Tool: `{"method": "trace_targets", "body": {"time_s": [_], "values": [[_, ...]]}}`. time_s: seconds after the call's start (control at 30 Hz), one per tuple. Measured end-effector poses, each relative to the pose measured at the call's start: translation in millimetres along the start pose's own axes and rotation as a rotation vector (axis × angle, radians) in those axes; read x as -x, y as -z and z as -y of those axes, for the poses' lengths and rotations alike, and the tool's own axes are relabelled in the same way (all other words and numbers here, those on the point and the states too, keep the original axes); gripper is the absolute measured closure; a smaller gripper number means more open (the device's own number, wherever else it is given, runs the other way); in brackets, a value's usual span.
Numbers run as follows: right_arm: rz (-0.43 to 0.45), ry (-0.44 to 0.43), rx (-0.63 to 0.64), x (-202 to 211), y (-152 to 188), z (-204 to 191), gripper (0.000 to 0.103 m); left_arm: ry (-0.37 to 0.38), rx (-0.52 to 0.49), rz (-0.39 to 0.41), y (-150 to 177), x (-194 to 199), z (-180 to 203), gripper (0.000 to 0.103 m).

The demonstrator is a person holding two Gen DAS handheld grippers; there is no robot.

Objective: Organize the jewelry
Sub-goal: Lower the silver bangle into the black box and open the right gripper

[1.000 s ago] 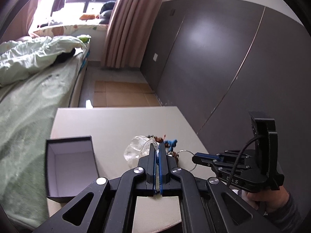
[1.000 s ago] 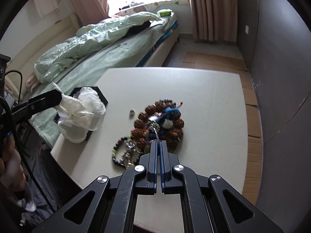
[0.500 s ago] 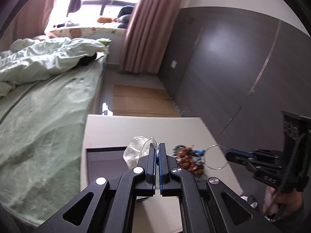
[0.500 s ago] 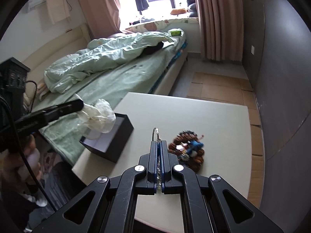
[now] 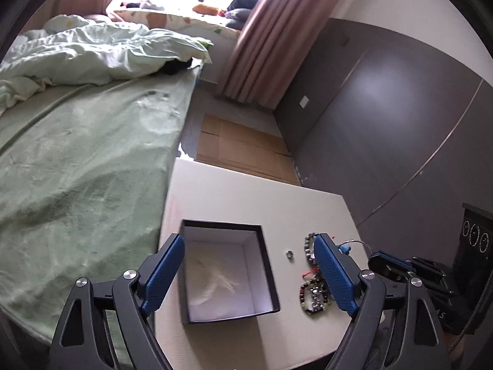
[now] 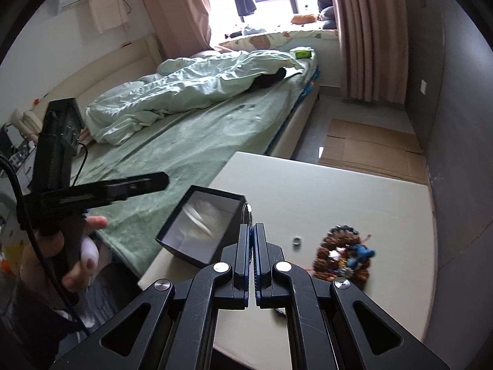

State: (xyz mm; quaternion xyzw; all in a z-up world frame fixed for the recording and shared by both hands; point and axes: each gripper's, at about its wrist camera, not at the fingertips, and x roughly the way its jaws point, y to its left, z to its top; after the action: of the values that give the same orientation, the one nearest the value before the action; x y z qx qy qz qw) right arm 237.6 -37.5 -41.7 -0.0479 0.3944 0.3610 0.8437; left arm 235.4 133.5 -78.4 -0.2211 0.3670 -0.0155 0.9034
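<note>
While left tool (image 5: 248, 273) opens empty over box (image 5: 226, 269) | right tool (image 6: 252, 231) pinches thin ring (image 6: 248, 211) at 12 o'clock | light, slippery; grip rim

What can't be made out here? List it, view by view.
- Left wrist view: the bracelets are partly covered by the left tool's right finger; the left tool is opening, with nothing between its fingers.
- Left wrist view: the small ring is too small to identify.
- Right wrist view: the bead pile is motion-blurred.
- Right wrist view: the wire hoop in the shut right tool is thin, edge-on.
- Both views: the white wad in the box is blurred.
</note>
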Motion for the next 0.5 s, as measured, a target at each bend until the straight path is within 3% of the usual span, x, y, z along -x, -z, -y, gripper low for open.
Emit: {"method": "trace_targets", "body": {"time_s": [0.5], "values": [[-0.030,-0.149,-0.036,-63,-17,-47,0.099,-0.077,0.011,-0.007,17,26,-48,0.017]]}}
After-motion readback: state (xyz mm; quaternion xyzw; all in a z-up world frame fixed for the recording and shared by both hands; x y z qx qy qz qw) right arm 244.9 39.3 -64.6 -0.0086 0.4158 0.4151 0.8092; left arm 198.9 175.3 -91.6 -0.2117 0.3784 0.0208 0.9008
